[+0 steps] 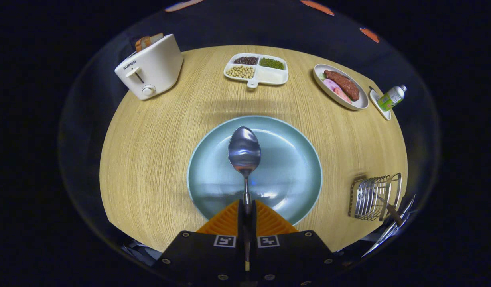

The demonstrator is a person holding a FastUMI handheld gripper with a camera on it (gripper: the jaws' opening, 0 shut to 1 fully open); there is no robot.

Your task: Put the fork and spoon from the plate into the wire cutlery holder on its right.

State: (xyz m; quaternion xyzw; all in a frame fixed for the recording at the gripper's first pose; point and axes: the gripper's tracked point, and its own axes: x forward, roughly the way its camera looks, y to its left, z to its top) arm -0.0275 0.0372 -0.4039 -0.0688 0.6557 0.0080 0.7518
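gripper (245,207) clamped on spoon (244,153) above plate (297,159), round wooden table (149,159)

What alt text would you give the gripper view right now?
The gripper is shut on the spoon by its handle, bowl pointing forward over the blue plate. The wire cutlery holder stands right of the plate on the round wooden table, a utensil handle leaning in it.

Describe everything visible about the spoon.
The spoon looks like polished, mirror-bright metal, with an oval bowl and a thin straight handle. The hand-held gripper is shut on the handle, both orange fingers pressing it. The bowl points ahead of the fingers, over the pale blue plate; whether it touches the plate is unclear.
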